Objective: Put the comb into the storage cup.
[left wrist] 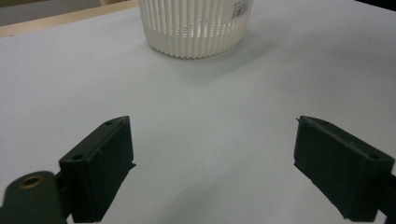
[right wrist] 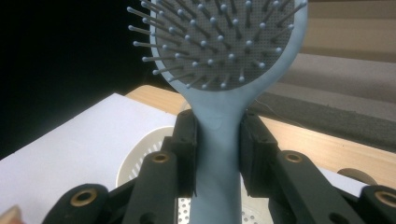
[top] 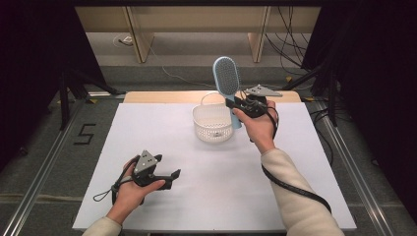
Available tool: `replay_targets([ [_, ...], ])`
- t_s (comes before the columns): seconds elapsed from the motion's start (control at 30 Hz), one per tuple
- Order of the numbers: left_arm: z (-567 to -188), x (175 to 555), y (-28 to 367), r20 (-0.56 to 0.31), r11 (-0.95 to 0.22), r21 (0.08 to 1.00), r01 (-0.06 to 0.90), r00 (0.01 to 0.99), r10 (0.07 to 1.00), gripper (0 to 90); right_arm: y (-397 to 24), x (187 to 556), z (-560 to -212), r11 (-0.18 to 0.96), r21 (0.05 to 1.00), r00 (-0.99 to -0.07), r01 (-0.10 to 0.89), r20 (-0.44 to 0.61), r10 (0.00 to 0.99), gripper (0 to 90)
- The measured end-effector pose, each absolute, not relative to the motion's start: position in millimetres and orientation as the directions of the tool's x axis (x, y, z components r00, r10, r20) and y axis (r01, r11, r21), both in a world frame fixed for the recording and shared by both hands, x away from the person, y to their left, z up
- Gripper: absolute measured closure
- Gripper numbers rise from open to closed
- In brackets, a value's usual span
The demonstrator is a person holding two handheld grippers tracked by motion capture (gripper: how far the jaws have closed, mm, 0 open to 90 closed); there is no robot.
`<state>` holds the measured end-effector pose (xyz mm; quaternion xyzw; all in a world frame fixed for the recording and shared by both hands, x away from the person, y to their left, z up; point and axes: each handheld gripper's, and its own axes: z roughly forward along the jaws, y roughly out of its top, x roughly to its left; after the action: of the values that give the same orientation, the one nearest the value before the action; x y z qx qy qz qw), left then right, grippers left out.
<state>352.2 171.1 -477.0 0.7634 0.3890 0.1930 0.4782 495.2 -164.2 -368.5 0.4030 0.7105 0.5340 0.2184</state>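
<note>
While held upright over the far right rim of the basket (top: pixel 212 122), brush (top: pixel 226 78) stands clamped at the neck of its handle by right tongs (top: pixel 235 104), head up, handle end pointing down beside the basket's right wall. Long axis near vertical, tilted slightly left at the top. Basket lies just left of and below these tongs, so judged next: a short shift left and a lowering, handle first, or a tilt to lay the brush across the rim. Right hand (top: pixel 258 125) clearly nearer; left tongs (top: pixel 173 175) rest well apart on the near left of the counter (top: pixel 305 162), spread wide, holding nothing.

From the right gripper view: pads (right wrist: pixel 186 140) pressed on both sides of the blue handle (right wrist: pixel 217 140), bristles facing the camera, perforated basket floor directly beneath. From the left gripper view: ribbed basket wall (left wrist: pixel 196 28) straight ahead, with bare counter (left wrist: pixel 210 116) between open jaws. From the high view alone: brush height above the rim and the basket's handle hoop.
</note>
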Motion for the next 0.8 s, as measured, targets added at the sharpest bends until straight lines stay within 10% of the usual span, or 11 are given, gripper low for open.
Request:
replay_targets([
  [0.8,-477.1,352.2,170.7,-0.079,-0.24,0.88,0.41,0.624,0.778,11.4,-159.2,499.1,-366.1,0.103,0.936,-0.578,0.337,0.12,0.807,71.0],
])
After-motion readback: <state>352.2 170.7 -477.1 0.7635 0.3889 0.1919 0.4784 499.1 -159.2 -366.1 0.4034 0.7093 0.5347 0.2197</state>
